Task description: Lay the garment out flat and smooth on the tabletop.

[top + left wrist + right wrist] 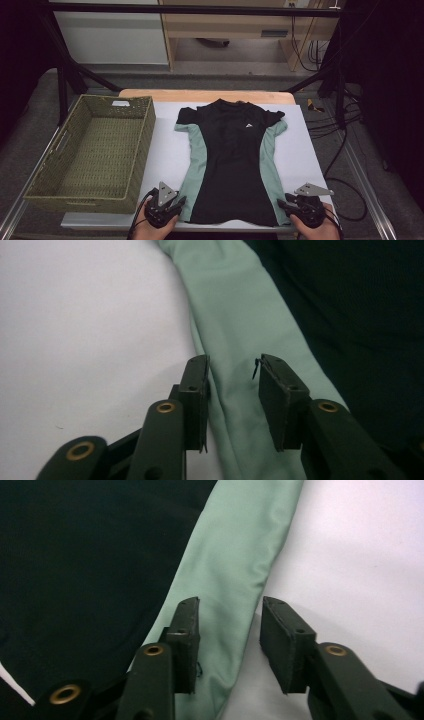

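High view: a black shirt (231, 160) with mint-green side panels lay flat, front up, on the white table (167, 150), collar toward the far edge and hem toward the person. A small white logo sat on its chest. A woven green basket (90, 150) stood on the left part of the table, just beside the shirt's left side, with nothing visible inside it. The left gripper (170, 205), held in the person's left hand (150, 227), sat at the shirt's near left hem corner. The right gripper (290, 206), held in the right hand (320, 230), sat at the near right hem corner. A grey three-cornered plate topped each gripper. Jaw opening could not be judged from this view.

Left gripper view: the two black jaws stood partly apart, with a clear gap. The green side panel (235, 340) of the shirt ran up between them, beneath the gap. The pads did not press on the cloth; nothing was gripped. White table surface lay to the left, black cloth to the right.

Right gripper view: the jaws likewise stood partly apart. The green panel's (235, 570) outer edge passed between and under them, with the cloth not pinched. Black cloth lay to the left, white table to the right.
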`<state>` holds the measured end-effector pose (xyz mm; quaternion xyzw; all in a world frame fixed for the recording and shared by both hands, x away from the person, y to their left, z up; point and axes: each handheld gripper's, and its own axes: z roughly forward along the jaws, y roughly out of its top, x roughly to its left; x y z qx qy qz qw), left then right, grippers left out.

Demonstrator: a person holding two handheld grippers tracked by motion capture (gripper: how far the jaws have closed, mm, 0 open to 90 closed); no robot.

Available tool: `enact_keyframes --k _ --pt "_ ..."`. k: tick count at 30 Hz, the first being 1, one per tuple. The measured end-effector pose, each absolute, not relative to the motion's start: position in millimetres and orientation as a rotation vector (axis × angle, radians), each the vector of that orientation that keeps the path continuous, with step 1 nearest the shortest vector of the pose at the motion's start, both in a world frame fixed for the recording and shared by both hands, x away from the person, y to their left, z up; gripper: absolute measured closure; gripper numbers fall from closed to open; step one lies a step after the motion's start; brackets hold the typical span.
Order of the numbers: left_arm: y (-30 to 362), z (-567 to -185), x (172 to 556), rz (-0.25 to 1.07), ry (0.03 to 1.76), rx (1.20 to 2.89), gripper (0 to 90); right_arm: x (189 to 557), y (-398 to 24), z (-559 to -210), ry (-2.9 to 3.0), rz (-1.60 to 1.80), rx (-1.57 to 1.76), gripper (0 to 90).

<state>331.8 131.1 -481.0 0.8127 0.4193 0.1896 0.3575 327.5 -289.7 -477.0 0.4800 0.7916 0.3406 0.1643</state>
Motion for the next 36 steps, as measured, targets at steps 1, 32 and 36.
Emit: enact_keyframes --k 1,32,36 --pt "131 -482 333 0.483 1.085 2.092 64.4 327 -290 -477 2.263 0.964 1.357 67.3" --pt "131 -472 333 0.451 1.02 2.056 60.3 330 -294 -475 2.191 1.021 1.321 53.2" --pt "122 -471 344 0.476 1.016 2.042 53.6 342 -290 -475 2.137 1.034 1.301 43.9"
